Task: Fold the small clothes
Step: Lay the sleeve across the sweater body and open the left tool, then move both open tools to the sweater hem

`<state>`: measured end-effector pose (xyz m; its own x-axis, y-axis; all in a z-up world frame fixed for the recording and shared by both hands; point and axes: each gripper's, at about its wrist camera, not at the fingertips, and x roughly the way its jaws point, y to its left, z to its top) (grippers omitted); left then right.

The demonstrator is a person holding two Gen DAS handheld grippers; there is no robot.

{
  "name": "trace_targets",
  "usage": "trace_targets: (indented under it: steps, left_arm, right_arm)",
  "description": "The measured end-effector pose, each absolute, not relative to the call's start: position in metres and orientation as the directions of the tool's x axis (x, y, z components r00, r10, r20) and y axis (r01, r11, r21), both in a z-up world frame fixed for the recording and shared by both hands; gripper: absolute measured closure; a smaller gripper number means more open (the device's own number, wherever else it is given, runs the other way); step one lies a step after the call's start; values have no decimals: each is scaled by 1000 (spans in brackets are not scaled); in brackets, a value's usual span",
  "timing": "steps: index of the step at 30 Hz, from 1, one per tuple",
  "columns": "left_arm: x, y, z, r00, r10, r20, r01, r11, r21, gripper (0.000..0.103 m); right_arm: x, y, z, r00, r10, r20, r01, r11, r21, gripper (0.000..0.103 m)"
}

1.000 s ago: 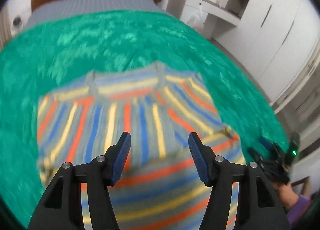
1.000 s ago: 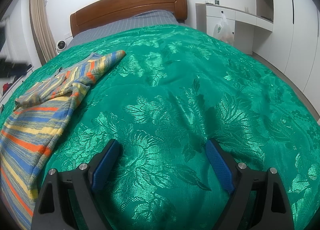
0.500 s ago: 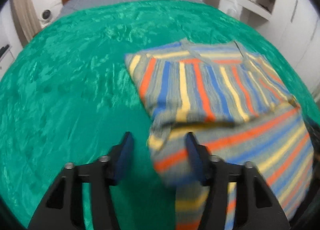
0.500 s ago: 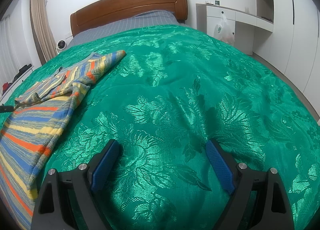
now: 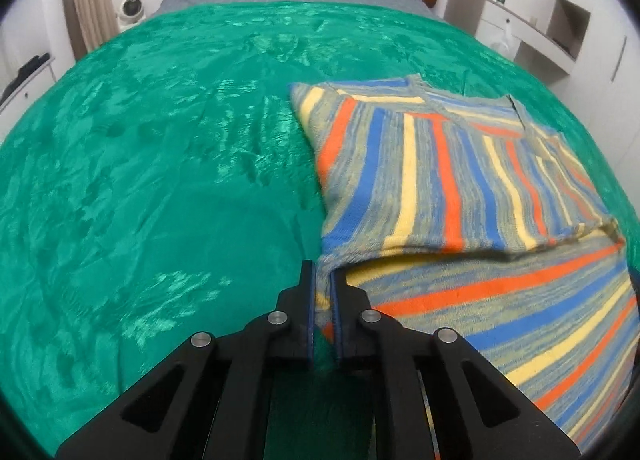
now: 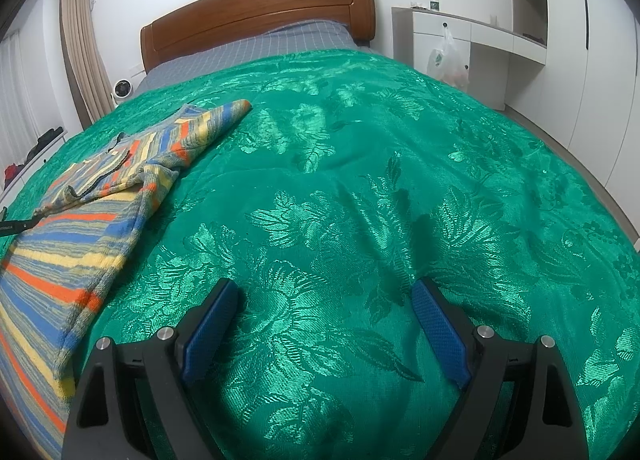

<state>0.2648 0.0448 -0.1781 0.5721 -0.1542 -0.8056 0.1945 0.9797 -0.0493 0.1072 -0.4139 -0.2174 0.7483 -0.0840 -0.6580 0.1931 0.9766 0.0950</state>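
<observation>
A striped knit garment in grey, blue, orange and yellow lies on the green bedspread, its upper part folded down over the lower part. My left gripper is shut on the garment's left edge, just below the fold. In the right wrist view the garment lies at the far left. My right gripper is open and empty, low over the bare bedspread, well to the right of the garment. The left gripper's tip shows at that view's left edge.
A wooden headboard and grey sheet are at the far end of the bed. White cabinets with a hanging plastic bag stand to the right. A small fan and curtains are at the left.
My left gripper swung left from over the garment's middle to its left edge and closed on it. The right gripper has stayed still and open.
</observation>
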Motion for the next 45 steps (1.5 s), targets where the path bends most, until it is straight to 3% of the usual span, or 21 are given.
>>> trace_targets:
  steps: [2,6,7,9,17,27,29,31,34,45]
  left_arm:
    - [258,46,-172,575,-127,-808,173,984,-31,85]
    - [230,48,-144,636,-6,-771,123,988,93,33]
    - [220,49,-134,660,13,-751,110,987,114,25]
    - [207,50,-118,689,33,-724,97,986,138,21]
    - [171,52,-76,753,87,-652,67,976,207,16]
    - [163,61,-79,743,79,-665,39,986,160,15]
    - [160,67,-89,724,62,-687,34,992,126,14]
    - [156,70,-98,708,54,-704,34,993,111,14]
    - [144,74,-114,691,55,-721,34,994,108,14]
    - [112,68,-141,652,24,-758,49,996,73,13]
  right_arm:
    - [107,-414,-218,748,-87,-659,194,977,92,15]
    - [107,-413,-218,746,-90,-659,196,977,89,15]
    - [108,-413,-218,745,-93,-660,197,977,85,15]
    - [108,-412,-218,743,-100,-662,200,977,76,15]
    - [111,-408,-217,725,-130,-676,212,977,38,14]
    - [114,-406,-217,713,-144,-686,218,976,22,14]
    - [117,-406,-215,696,-147,-702,222,975,16,13]
    - [122,-404,-209,638,-177,-750,248,969,-18,4]
    - [119,-397,-194,529,-243,-813,315,946,-78,2]
    - [52,-322,-118,597,-376,-708,326,921,-215,2]
